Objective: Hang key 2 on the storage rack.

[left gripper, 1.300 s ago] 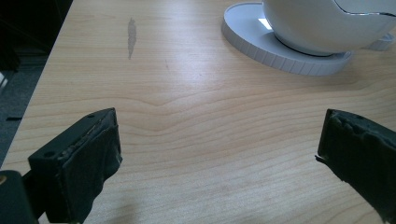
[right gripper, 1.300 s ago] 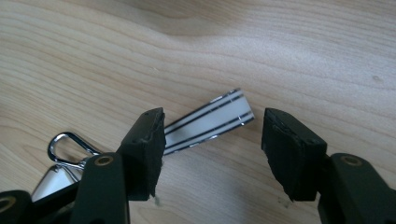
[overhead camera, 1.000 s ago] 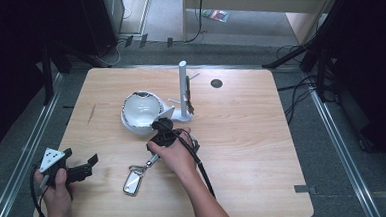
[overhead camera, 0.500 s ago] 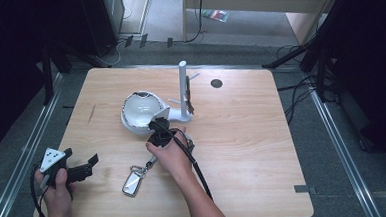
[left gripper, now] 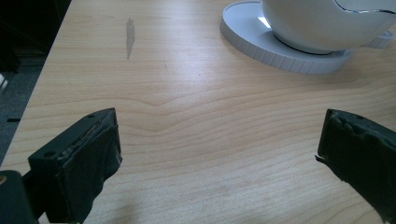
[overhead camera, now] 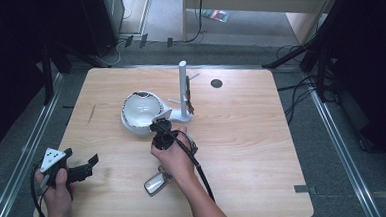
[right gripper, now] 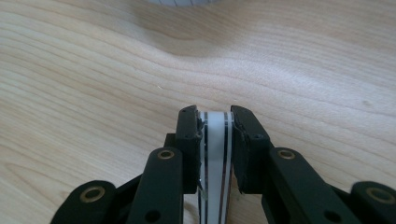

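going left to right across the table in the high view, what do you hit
left gripper → white bowl → right gripper → white post → dark round spot

Readable text: none on any surface.
White strap (right gripper: 215, 154): two black stripes, no lettering.
Key fob (overhead camera: 156, 182): markings too small to read.

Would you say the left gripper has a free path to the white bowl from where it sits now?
Probably yes. The left gripper stands open over bare wood, and nothing lies between it and the white bowl. The right gripper, shut on a white strip, sits beside the bowl, not across that path.
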Demonstrator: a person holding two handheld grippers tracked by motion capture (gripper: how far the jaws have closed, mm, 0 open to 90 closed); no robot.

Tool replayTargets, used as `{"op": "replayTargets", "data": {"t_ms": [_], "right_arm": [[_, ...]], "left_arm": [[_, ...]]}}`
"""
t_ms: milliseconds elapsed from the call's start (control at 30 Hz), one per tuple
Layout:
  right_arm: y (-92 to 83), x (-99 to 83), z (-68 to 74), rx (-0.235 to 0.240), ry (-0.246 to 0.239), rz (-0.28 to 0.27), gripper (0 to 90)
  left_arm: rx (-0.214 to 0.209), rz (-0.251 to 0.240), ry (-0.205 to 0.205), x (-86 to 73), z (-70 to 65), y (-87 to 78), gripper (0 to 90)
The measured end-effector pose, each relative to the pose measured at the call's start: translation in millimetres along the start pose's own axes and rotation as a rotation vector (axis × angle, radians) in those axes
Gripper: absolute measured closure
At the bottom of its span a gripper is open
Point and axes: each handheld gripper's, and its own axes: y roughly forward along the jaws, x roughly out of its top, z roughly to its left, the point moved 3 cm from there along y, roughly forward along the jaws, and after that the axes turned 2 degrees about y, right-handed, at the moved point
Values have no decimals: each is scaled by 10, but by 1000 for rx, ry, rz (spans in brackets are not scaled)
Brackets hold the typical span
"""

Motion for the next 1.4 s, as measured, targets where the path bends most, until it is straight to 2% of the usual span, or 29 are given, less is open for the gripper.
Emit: {"op": "replayTargets", "data": {"t_ms": [267,433,667,733,933,1033,1267,1400], "right_arm": [[-195,-25,-34,11,-20,-74,755],[-367,-42,-66,28,-25,-151,755],[-511,-64,-100,39,-26,-211,754],[-578,-72,-124,56,-29,-243,754],[-703,-84,-166,69,-49,-310,754],[-737,-88,-181,73,-58,-326,754],[-836,-108,-219,95,-119,-389,754],[-883,-114,-238,99,-127,-426,754]], "left_arm": [[0,1,1,0,-2,-1,0],[0,1,2,0,-3,-1,0],[1,2,2,0,-3,-1,0],[0,1,2,0,-4,-1,0],[2,1,4,1,-5,-1,0],[1,2,5,1,-5,-1,0],[2,-2,0,0,-11,2,0],[2,1,6,0,-6,0,0]]}}
